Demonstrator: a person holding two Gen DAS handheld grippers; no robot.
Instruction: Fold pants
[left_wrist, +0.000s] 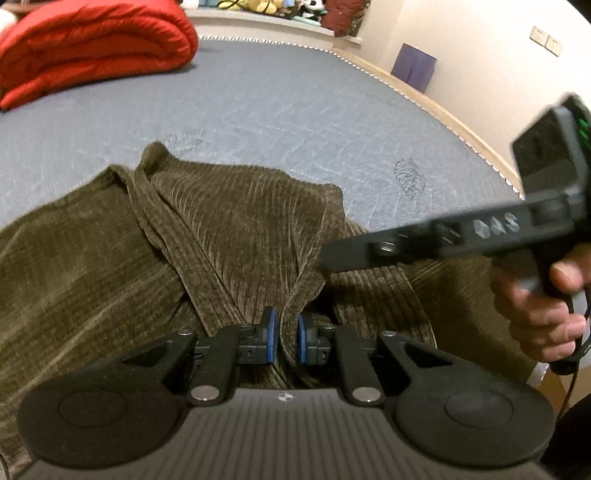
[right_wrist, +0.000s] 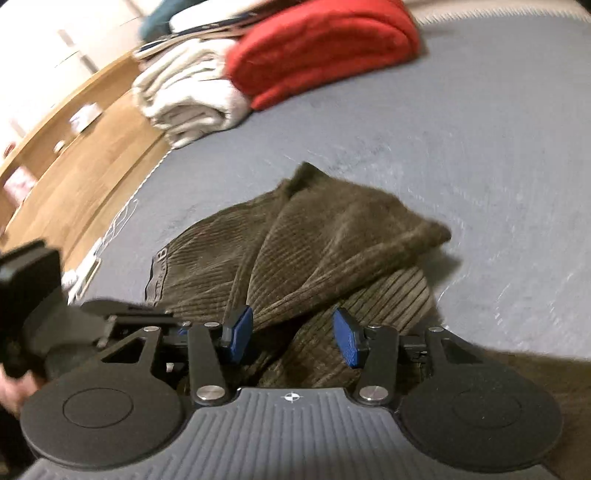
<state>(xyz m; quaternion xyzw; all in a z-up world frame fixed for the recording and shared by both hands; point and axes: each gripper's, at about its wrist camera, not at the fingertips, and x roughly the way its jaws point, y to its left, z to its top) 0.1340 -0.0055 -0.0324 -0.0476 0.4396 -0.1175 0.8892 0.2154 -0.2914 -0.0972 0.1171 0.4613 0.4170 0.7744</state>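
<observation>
Olive corduroy pants (left_wrist: 229, 229) lie bunched on the grey mattress (left_wrist: 295, 103), long axis roughly 9-to-3 across the left wrist view. Left gripper (left_wrist: 283, 334) is pinched on a raised fabric edge at its 12 o'clock. Right gripper (right_wrist: 292, 341) stands about half open, holds nothing; the cloth lies under and past its pads toward 12. In the left view it enters from 3 o'clock, fingers over the pants. The left is committed, so the next grab looks like the right's.

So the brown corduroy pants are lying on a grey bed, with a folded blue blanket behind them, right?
Not quite: the folded blanket is red, not blue, as the left wrist view shows. The brown corduroy pants do lie on the grey bed.
</observation>
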